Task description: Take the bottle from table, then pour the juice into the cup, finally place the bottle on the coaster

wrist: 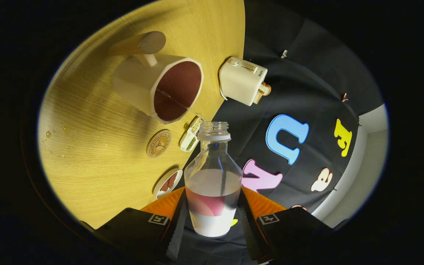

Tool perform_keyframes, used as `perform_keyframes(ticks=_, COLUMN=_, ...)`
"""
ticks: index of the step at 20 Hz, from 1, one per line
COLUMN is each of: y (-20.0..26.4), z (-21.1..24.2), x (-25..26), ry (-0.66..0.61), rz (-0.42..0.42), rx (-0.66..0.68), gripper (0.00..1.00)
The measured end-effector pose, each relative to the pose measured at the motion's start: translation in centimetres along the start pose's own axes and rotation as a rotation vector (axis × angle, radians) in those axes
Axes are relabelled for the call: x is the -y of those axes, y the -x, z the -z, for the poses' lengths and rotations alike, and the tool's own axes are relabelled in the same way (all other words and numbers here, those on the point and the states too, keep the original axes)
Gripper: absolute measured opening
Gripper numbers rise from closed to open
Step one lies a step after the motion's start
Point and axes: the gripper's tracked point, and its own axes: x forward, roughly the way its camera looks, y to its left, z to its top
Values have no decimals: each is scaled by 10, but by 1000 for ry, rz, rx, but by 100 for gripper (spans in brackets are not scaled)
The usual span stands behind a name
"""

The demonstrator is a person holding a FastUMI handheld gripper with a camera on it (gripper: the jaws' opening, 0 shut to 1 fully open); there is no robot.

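My gripper (212, 217) is shut on a clear, uncapped bottle (214, 173), one orange and black finger pressing on each side of its lower body. Pale liquid fills roughly the bottom half of the bottle. The whole view is rolled, so the wooden table (98, 165) stands tilted beside the bottle. A white cup (160, 88) with a dark red inside and a wooden handle sits beyond the bottle's mouth and to its side, its opening facing me. The round wooden coaster (158, 143) lies on the table between the cup and my fingers.
A white toaster (243, 81) with a slice of bread stands at the table's edge beyond the bottle. Two small dishes (191, 135) (168, 183) with food lie along that edge near the coaster. Drops of liquid (48, 134) sit on the table.
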Motion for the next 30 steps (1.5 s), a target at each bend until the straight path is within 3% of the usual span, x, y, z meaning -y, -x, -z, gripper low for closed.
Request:
perform_keyframes(ticks=12, y=-3, z=0, x=9, ry=60, rz=37, rx=22, gripper=73)
perform_keyframes(ticks=30, y=3, z=-11, x=8, ry=257, rz=113, rx=112, gripper=73)
